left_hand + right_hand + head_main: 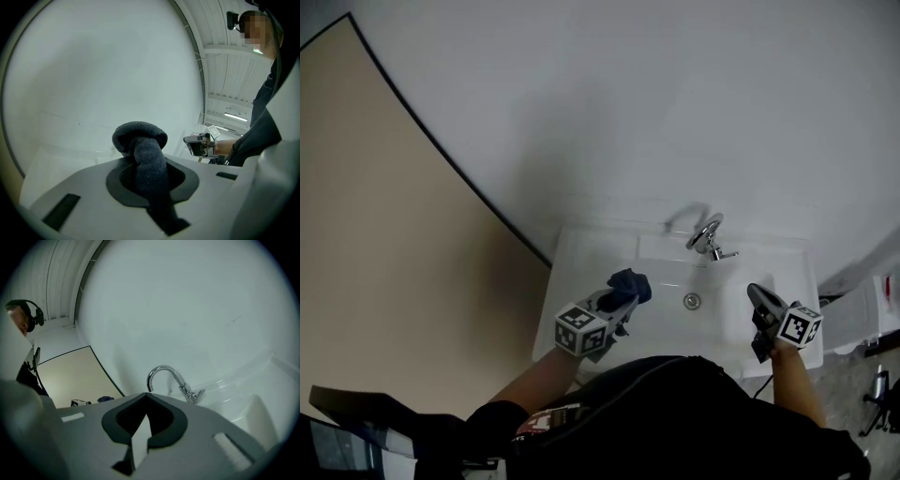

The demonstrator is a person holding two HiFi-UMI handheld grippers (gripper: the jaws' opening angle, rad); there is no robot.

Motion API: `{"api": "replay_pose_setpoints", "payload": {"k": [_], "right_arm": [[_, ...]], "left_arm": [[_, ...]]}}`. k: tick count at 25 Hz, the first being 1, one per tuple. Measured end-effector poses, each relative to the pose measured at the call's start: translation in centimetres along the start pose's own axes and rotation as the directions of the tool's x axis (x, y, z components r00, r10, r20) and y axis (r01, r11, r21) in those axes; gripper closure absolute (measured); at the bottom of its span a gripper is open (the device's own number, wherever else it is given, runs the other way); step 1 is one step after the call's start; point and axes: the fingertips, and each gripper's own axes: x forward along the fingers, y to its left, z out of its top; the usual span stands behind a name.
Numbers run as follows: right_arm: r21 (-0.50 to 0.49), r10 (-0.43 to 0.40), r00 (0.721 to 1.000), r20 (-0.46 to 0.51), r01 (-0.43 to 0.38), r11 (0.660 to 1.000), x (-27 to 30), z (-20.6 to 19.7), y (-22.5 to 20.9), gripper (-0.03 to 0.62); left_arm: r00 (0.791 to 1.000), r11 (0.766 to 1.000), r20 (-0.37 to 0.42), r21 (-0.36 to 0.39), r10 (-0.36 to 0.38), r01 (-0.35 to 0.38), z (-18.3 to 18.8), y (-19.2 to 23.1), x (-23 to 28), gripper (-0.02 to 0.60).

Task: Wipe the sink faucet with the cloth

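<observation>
White wall (628,112) backs a sink (581,255), chrome faucet (709,236) at its rear; left hand-held gripper (623,296) clamps a dark blue cloth (630,282) above the sink's left side; right hand-held gripper (757,296), jaws together, empty, hovers opposite.

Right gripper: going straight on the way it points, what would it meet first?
Most likely the faucet, standing ahead of the shut right gripper, slightly right of its line; missing that, the wall behind. Depth is unclear.

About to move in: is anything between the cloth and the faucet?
Nothing visible: only open sink lies between the cloth, held in the left gripper, and the faucet. The right gripper stands aside.
</observation>
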Motion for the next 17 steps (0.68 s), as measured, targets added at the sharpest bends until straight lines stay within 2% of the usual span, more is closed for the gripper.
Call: {"api": "replay_pose_setpoints", "payload": {"k": [17], "right_arm": [[-0.013, 0.003, 1.0, 0.011, -0.002, 1.0, 1.1, -0.3, 0.0, 0.595]], "left_arm": [[1.0, 1.0, 0.012, -0.005, -0.011, 0.011, 0.3, 1.4, 0.1, 0.532]]}}
